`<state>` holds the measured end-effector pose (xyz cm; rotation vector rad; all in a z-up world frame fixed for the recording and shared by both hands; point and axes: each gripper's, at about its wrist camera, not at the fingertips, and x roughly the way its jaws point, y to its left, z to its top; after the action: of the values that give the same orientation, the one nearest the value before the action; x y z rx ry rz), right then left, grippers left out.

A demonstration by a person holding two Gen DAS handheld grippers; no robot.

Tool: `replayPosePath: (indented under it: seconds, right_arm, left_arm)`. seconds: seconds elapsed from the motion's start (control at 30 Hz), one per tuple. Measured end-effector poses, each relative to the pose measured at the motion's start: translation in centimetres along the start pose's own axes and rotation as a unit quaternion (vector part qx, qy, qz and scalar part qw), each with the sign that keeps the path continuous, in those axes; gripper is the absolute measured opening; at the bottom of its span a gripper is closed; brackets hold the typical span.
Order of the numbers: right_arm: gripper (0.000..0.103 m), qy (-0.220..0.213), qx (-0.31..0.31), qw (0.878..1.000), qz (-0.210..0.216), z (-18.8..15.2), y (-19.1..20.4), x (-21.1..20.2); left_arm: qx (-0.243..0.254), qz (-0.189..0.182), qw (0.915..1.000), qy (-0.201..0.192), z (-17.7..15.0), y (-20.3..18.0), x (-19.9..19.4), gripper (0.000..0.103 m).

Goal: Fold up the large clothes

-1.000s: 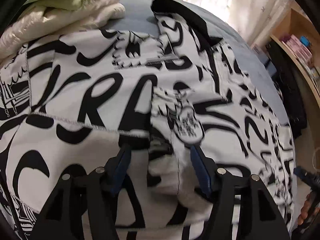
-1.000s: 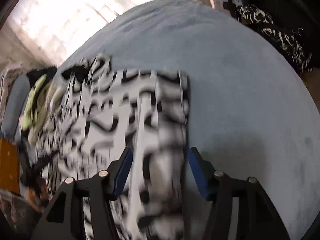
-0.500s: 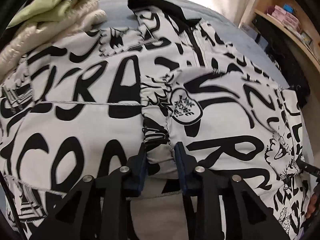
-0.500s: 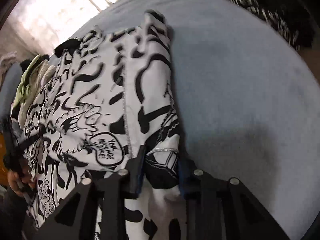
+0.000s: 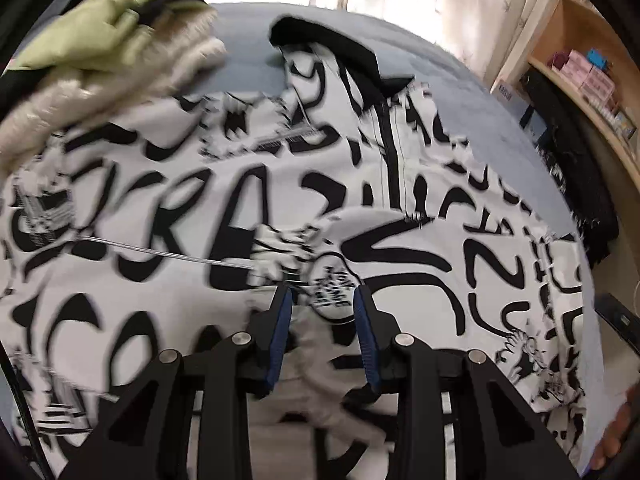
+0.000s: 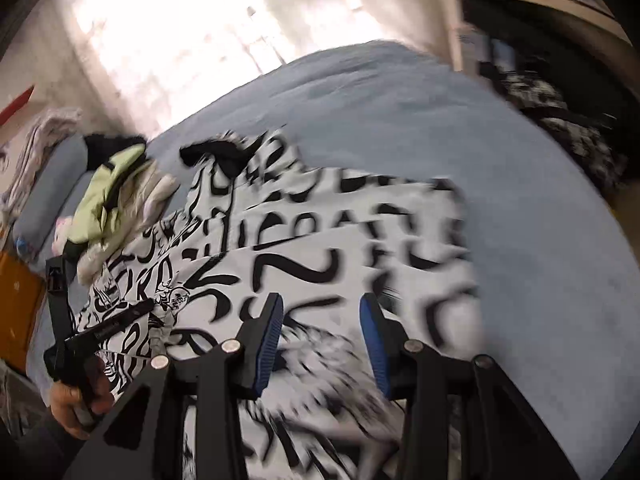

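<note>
Black-and-white printed garment (image 5: 168, 240) lies spread on the blue bed (image 6: 460, 128), beside a pile of other clothes (image 5: 108, 52); a flap looks laid over its middle, so folding seems early w/ most left. Left hand-held gripper (image 5: 322, 312) narrow, pinching a bunch of the fabric. Right hand-held gripper (image 6: 322, 332) jaws opening, blurred cloth btwn them, grip unclear
</note>
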<state>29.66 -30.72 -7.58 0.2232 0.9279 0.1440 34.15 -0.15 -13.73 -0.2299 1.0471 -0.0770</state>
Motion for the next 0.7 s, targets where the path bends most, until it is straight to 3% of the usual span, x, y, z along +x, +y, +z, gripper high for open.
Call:
replayPosePath:
  seconds: [0.13, 0.17, 0.2, 0.23, 0.3, 0.37, 0.53, 0.7]
  right_arm:
    - [0.040, 0.037, -0.002, 0.997, -0.065, 0.6, -2.2, 7.0]
    - [0.035, 0.039, 0.001, 0.996, -0.086, 0.7, -3.6, 7.9]
    - [0.010, 0.044, 0.015, 0.996, -0.078, 0.7, -5.0, 8.3]
    - [0.000, 0.043, 0.041, 0.996, -0.063, 0.7, -6.9, 8.3]
    - [0.000, 0.031, 0.080, 0.996, -0.020, 0.7, -9.1, 7.7]
    - [0.000, 0.004, 0.073, 0.994, -0.082, 1.1, -10.0, 6.4]
    - [0.000, 0.011, 0.098, 0.988, -0.115, 1.6, -13.0, 5.6]
    - [0.004, -0.013, 0.127, 0.989, -0.069, 2.0, -12.1, 2.5]
  left_arm:
    - [0.016, 0.029, 0.9994, 0.008, -0.3, -0.9, 2.6, 0.030]
    - [0.019, 0.025, 0.9995, 0.008, -0.3, -0.8, 3.1, 0.030]
    - [0.021, 0.019, 0.9996, 0.007, -0.2, -0.7, 3.2, 0.030]
    - [0.022, 0.015, 0.9996, 0.005, -0.2, -0.6, 3.3, 0.027]
    - [0.024, 0.006, 0.9997, 0.004, 0.1, -0.3, 3.3, 0.024]
    - [0.022, 0.003, 0.9997, 0.006, 0.4, -0.1, 3.4, 0.023]
    - [0.039, 0.008, 0.9992, 0.008, 0.5, -0.4, 3.3, 0.023]
    - [0.039, 0.018, 0.9990, 0.014, 0.3, -0.5, 1.7, 0.028]
